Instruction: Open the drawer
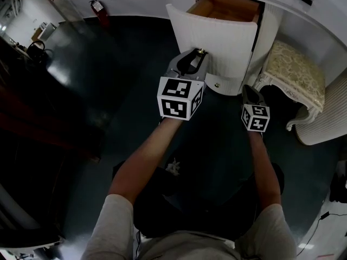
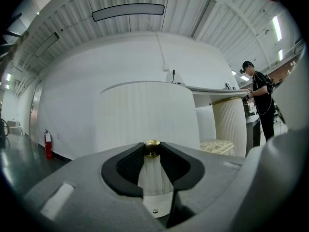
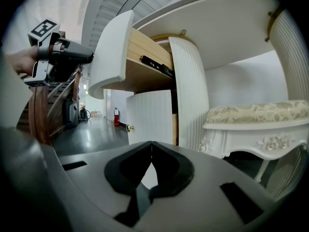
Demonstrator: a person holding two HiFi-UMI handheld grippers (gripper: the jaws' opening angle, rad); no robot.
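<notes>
The top drawer (image 1: 217, 37) of a white ribbed cabinet stands pulled out, with its bare wooden inside (image 1: 225, 7) showing. My left gripper (image 1: 199, 53) is shut on the drawer's small brass knob (image 2: 152, 149), which sits pinched between the black pads (image 2: 128, 166). The same drawer front (image 3: 108, 47) and its wooden side (image 3: 145, 52) show overhead in the right gripper view. My right gripper (image 1: 248, 89) hangs lower and to the right, shut on nothing (image 3: 151, 144), and faces the lower cabinet front.
The lower front carries its own brass knob (image 3: 128, 127). A white stool with a cream cushion (image 1: 295, 72) stands right of the cabinet. A red fire extinguisher (image 1: 97, 7) sits by the far wall. A person (image 2: 258, 95) stands at a counter far right.
</notes>
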